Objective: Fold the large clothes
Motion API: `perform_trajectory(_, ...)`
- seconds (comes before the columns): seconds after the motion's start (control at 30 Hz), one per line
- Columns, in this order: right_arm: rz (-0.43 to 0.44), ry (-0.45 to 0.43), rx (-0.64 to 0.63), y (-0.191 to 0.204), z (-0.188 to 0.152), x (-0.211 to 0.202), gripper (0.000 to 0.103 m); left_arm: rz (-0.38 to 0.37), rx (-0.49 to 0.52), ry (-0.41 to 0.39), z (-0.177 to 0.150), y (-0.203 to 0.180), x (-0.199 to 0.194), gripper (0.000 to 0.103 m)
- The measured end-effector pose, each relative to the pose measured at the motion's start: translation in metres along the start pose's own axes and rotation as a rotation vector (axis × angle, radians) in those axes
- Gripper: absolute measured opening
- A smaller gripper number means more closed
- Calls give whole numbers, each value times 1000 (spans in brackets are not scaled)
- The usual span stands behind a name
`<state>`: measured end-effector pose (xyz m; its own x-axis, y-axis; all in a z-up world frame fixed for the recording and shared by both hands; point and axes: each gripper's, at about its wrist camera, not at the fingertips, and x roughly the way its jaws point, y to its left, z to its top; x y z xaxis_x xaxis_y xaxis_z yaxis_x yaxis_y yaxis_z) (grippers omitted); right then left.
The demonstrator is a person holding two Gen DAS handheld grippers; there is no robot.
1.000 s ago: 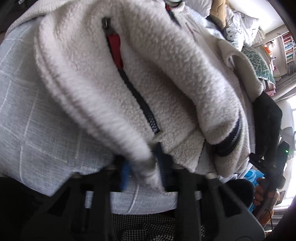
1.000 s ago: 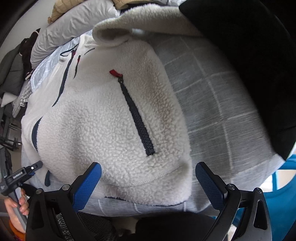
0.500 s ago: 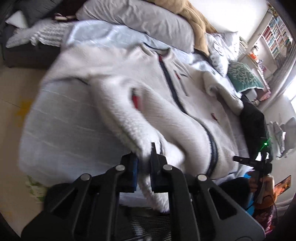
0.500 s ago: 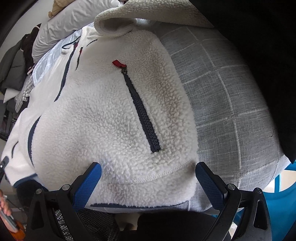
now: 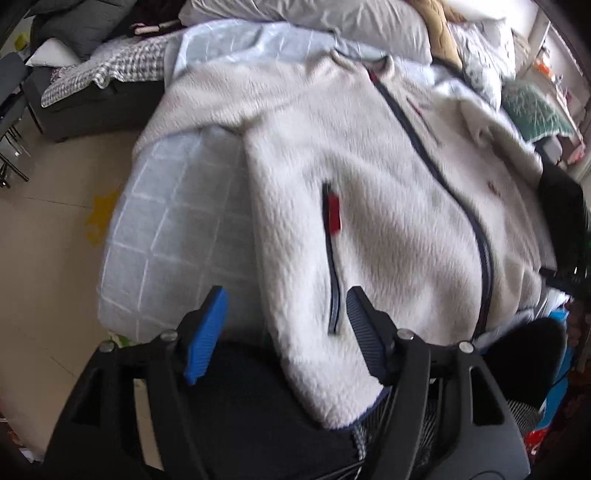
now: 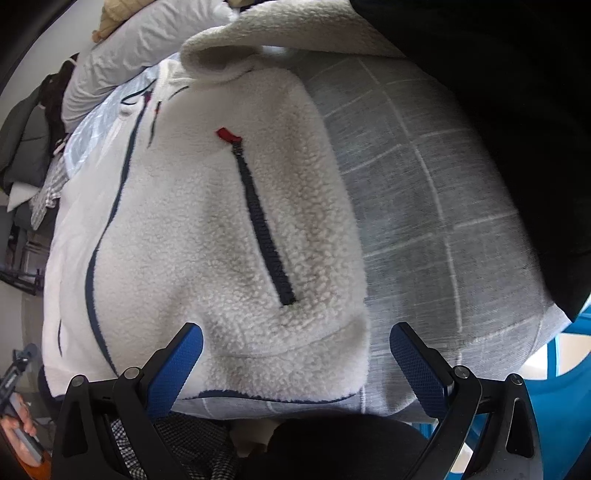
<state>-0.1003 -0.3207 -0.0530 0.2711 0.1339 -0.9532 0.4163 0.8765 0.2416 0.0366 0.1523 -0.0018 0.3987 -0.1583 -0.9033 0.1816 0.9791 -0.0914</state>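
Cream fleece jacket [image 5: 388, 206] with navy zips lies spread front-up across a pale grey bedcover with a white grid pattern [image 5: 166, 229], its hem hanging over the near edge of the bed. We see our left gripper [image 5: 286, 328] with its blue-padded fingers [image 5: 207, 328] spread apart and holding nothing, poised at the jacket's lower left corner; the near end of a navy pocket zip with a red pull tab [image 5: 332, 258] sits between the two pads. Our right gripper [image 6: 295, 362] is likewise wide open and empty, hovering just above the hem at the opposite side, framing the bottom of the other navy pocket zip [image 6: 264, 221], which carries its own red tab. A navy front zip [image 5: 443, 184] runs up the middle of the garment toward the collar. A cream sleeve [image 6: 280, 33] lies folded near the top of the right view beside a black garment [image 6: 517, 129]. Grey pillows [image 5: 325, 18] are heaped at the head of the bed
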Motion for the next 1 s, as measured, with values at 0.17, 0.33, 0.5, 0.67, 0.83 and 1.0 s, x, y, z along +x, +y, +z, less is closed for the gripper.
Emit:
perform_trajectory(0.17, 2, -41, -68, 25, 14, -18, 99, -3, 9, -44, 36, -1, 3, 79)
perform_trajectory(0.33, -12, -100, -230, 77, 51, -41, 99, -3, 91, -70, 98, -11, 20, 79)
perform_trajectory(0.5, -38, -182, -413, 134, 108, -57, 99, 18, 217, -73, 171, -27, 52, 80)
perform_trajectory(0.67, -46, -210, -519, 174, 195, -45, 99, 39, 288, -89, 245, -37, 94, 80)
perform_trajectory(0.83, -89, -209, -577, 192, 281, -9, 99, 55, 347, -65, 313, -46, 160, 80)
perform_trajectory(1.0, -214, -179, -655, 206, 367, 50, 98, 139, 385, -24, 373, -45, 235, 80)
